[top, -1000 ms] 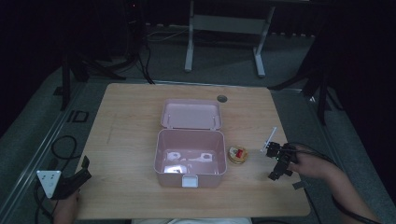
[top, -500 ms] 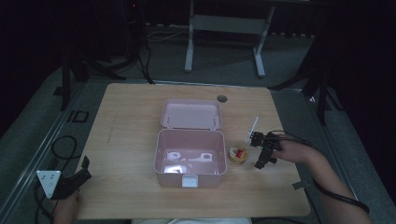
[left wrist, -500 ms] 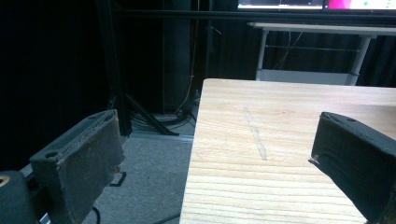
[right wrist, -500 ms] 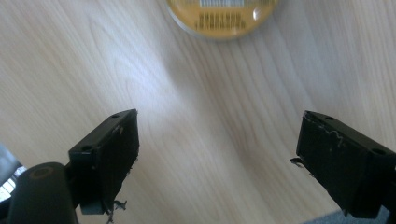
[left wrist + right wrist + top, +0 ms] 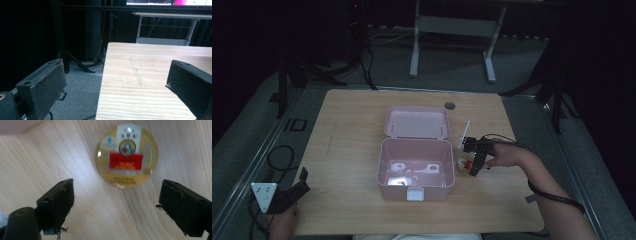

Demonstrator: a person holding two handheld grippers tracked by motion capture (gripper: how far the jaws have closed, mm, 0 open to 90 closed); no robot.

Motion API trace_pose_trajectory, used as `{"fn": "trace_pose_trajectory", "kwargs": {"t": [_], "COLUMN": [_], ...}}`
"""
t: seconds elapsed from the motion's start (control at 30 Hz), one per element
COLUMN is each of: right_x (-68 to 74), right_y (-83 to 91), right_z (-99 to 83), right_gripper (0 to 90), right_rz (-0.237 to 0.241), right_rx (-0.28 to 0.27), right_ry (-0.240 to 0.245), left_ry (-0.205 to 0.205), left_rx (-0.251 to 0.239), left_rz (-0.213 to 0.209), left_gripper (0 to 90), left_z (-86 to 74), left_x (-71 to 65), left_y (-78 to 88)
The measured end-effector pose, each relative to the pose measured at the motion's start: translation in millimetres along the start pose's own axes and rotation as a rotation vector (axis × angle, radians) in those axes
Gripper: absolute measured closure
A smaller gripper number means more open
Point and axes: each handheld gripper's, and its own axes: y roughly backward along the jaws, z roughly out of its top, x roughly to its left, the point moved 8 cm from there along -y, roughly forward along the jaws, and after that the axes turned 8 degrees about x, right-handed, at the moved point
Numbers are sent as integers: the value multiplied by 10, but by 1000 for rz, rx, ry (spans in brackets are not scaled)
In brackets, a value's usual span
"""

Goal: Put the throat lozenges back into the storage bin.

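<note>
A pink box [image 5: 414, 170] sits open in the middle of the table [image 5: 352, 125], its lid [image 5: 416, 122] laid back flat behind it. Just to the right of the box lies a small round tub [image 5: 126, 155] with a gold top and a red label. The right gripper [image 5: 474, 167] hangs right over the tub, pointing down. Its jaws are spread wide, one on each side of the tub, not touching it. A thin white stick [image 5: 466, 131] lies just behind. The left gripper [image 5: 287, 192] is far off at the near left corner of the table, jaws spread wide with nothing between them.
</note>
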Motion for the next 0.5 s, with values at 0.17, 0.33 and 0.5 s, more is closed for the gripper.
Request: {"fn": "trace_pose_trajectory", "kwargs": {"t": [0.17,0.33,0.5], "right_x": [-2,-42,-91], "right_y": [-55,-126,-185], "right_z": [121,189,206], "right_gripper": [124,125,122], "right_rz": [8,11,28], "right_rx": [-6,-12,-15], "right_ry": [7,1,-16], "left_ry": [0,-4,-10], "left_rx": [0,-2,1], "left_rz": [-3,-4,-5], "left_gripper": [25,24,24], "left_z": [0,1,-1], "left_x": [-2,-8,-11], "left_y": [0,1,1]}}
